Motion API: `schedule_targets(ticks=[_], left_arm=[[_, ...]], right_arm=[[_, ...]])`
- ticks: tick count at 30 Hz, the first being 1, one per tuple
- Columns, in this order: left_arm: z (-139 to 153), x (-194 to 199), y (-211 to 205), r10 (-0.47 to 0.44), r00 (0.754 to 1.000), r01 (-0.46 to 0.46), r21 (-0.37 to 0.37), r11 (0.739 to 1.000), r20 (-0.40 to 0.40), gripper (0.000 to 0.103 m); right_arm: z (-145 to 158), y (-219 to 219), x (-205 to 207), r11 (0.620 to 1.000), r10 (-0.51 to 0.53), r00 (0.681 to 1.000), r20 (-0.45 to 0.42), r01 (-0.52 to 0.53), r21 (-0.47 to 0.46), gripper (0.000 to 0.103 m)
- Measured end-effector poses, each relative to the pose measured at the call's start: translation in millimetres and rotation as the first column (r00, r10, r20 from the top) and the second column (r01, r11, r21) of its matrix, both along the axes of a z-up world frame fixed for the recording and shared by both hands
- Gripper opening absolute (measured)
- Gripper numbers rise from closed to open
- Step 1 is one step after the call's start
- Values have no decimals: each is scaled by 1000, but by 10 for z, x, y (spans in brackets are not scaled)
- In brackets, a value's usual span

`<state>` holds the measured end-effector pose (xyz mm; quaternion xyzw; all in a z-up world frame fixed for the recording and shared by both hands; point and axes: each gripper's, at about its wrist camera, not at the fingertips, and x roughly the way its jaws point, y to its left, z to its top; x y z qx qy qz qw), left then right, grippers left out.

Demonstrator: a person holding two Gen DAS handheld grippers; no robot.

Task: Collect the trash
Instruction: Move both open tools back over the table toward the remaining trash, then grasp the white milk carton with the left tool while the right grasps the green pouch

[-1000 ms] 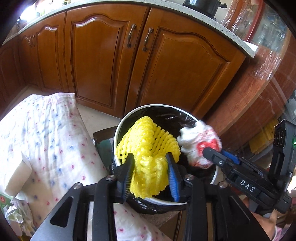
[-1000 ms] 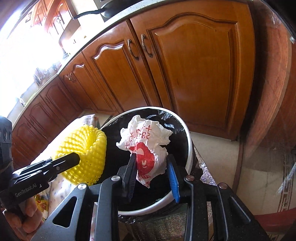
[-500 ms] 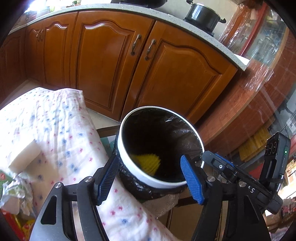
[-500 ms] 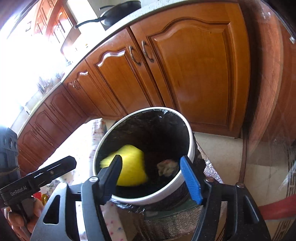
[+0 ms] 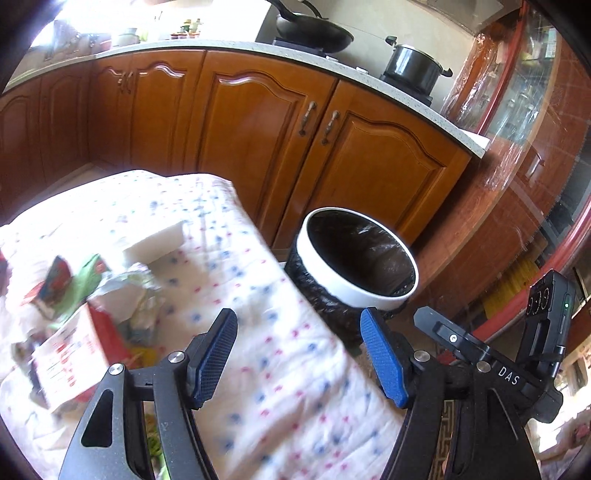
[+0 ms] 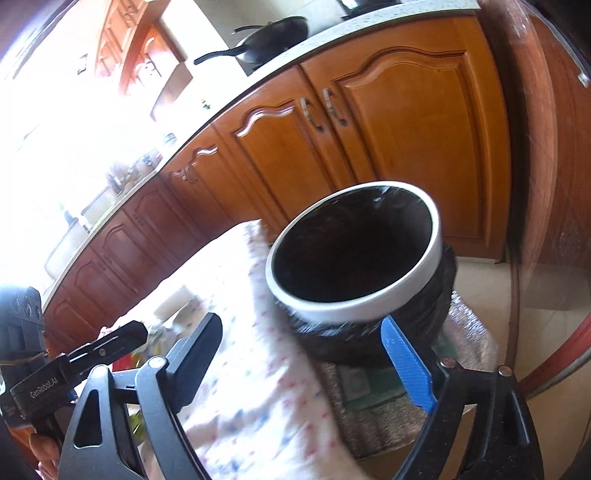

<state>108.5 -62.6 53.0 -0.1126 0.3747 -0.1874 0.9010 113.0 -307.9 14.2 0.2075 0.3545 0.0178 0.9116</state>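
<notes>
Nearest the lens in the left wrist view, the left gripper [image 5: 299,354] has its jaws spread wide with nothing between the blue pads. To its right the right gripper's [image 5: 480,354] black body shows the letters "DAS" in white, with a small green light on the module behind it. In the right wrist view the right gripper [image 6: 306,350] likewise has its jaws far apart and bare, and the left gripper's side arm at lower left reads "GenRobot.AI".

Under both grippers lies a white cloth [image 5: 266,332] dotted with blue and red, spread over the table. On it, left of the left gripper, sits a heap of trash [image 5: 92,306]: a red-and-white carton with print too blurred to read, crumpled pale wrapping, and a green and red packet. Just beyond the heap is a white block [image 5: 155,243].

Off the cloth's right edge stands the trash bin [image 5: 354,288], white-rimmed with a black liner bag, resting on a speckled grey stand [image 6: 461,332]. Its inside is dark and its contents cannot be made out.

Behind are brown wooden cabinets [image 5: 258,122] under a pale counter carrying a black wok [image 5: 314,31] and a black pot [image 5: 412,66].
</notes>
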Motion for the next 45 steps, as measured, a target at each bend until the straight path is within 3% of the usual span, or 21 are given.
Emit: schedule_targets(ticks=[8, 19, 23, 26, 30, 35, 40, 42, 43, 44, 45], left_arm=[[125, -460, 525, 46, 999, -47, 31, 998, 26, 70], [99, -723, 1210, 97, 995, -97, 39, 995, -1, 71], [124, -682, 1364, 64, 998, -66, 90, 994, 18, 76], [128, -567, 1464, -20, 999, 18, 111, 994, 24, 78], [115, -397, 1461, -134, 990, 125, 185, 975, 34, 79], [42, -154, 1378, -233, 972, 225, 231, 947, 9, 82], [-77, 10, 1267, -252, 968, 243, 255, 936, 3, 82], [-124, 55, 1213, -243, 970, 235, 271, 933, -5, 80], [-144, 73, 1193, -239, 971, 231, 275, 933, -7, 74], [-155, 68, 1166, -240, 971, 234, 272, 933, -10, 61], [-162, 56, 1138, -239, 971, 233, 267, 935, -13, 59]], right_arm=[[-74, 488, -188, 995, 92, 996, -9, -92, 26, 95], [-198, 1157, -402, 975, 216, 976, -32, -214, 62, 95], [-219, 1456, -468, 954, 294, 955, -41, -291, 70, 95], [-254, 1624, -483, 943, 329, 943, -52, -324, 78, 95], [-368, 1751, -449, 919, 369, 926, -76, -352, 175, 93], [-563, 1837, -348, 892, 393, 912, -122, -345, 294, 70], [-809, 1881, -234, 869, 400, 898, -185, -308, 387, 38], [-846, 1900, -212, 855, 413, 892, -186, -309, 416, 33], [-845, 1904, -209, 852, 418, 890, -184, -313, 420, 28], [-842, 1920, -204, 847, 425, 888, -177, -321, 423, 18], [-832, 1928, -207, 841, 434, 885, -168, -331, 428, 11]])
